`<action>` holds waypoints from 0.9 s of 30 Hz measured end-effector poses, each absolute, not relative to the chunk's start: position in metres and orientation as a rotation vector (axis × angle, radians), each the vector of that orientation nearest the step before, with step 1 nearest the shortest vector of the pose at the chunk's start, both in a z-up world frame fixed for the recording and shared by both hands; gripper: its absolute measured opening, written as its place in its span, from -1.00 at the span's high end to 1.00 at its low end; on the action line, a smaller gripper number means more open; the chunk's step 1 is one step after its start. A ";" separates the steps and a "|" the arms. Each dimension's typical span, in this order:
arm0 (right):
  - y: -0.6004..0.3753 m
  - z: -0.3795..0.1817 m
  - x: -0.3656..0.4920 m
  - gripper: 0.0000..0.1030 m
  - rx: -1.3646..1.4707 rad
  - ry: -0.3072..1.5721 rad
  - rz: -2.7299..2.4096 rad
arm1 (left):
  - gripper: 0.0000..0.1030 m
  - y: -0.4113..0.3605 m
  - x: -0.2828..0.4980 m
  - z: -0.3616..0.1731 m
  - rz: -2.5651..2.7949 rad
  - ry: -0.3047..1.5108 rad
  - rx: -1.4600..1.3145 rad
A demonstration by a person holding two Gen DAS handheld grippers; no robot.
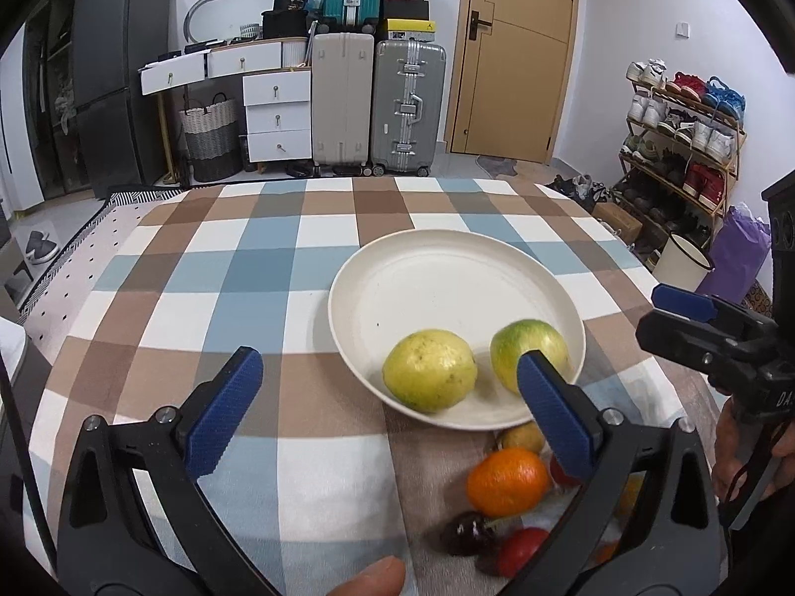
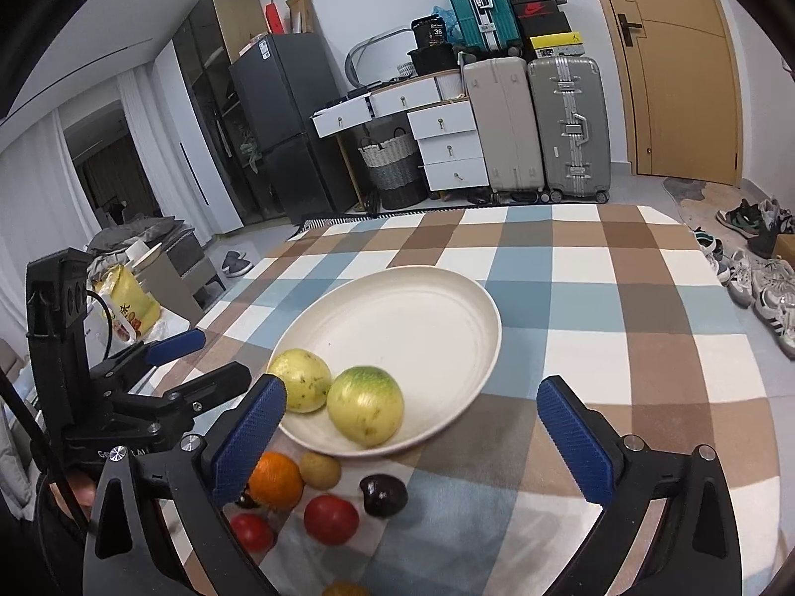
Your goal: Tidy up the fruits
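Plate (image 1: 437, 268): matt cream, smooth, faint moulded rings. Cloth (image 1: 208, 268): woven check, soft, matt. Guavas (image 2: 365, 412): dull, speckled skin. Orange (image 2: 275, 481): pebbled, slight sheen. Tomato (image 2: 331, 519): glossy, smooth. Pads (image 2: 574, 442): blue, knurled plastic or rubber; black arms matt plastic, bright metal screws.

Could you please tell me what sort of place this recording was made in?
Most likely a lived-in home, perhaps an entryway or multi-purpose room: stacked suitcases stand beside a wooden door, a loaded shoe rack lines the wall, and a fridge stands nearby.
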State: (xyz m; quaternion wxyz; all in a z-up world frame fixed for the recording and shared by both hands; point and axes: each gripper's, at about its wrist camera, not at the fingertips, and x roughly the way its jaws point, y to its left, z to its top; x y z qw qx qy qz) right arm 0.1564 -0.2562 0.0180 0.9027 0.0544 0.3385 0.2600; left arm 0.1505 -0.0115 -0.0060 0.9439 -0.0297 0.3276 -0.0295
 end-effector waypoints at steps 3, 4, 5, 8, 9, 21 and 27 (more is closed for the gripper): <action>-0.259 0.019 0.145 -0.99 0.095 0.722 0.522 | -0.98 -0.014 0.136 -0.002 -0.053 0.664 -0.048; -0.260 0.020 0.139 -0.99 0.089 0.723 0.521 | -0.98 -0.014 0.131 -0.001 -0.050 0.663 -0.045; -0.260 0.020 0.135 -0.99 0.083 0.725 0.517 | -0.98 -0.014 0.125 0.000 -0.046 0.664 -0.043; -0.262 0.021 0.121 -0.99 0.054 0.725 0.503 | -0.98 -0.012 0.113 0.001 -0.041 0.669 -0.051; -0.263 0.021 0.117 -0.99 0.050 0.726 0.498 | -0.98 -0.012 0.109 0.002 -0.042 0.670 -0.056; -0.275 0.011 0.087 -0.99 0.051 0.789 0.440 | -0.98 -0.009 0.075 -0.001 -0.064 0.676 -0.075; -0.271 -0.001 0.078 -0.99 0.018 0.834 0.419 | -0.98 -0.012 0.071 -0.007 -0.074 0.703 -0.071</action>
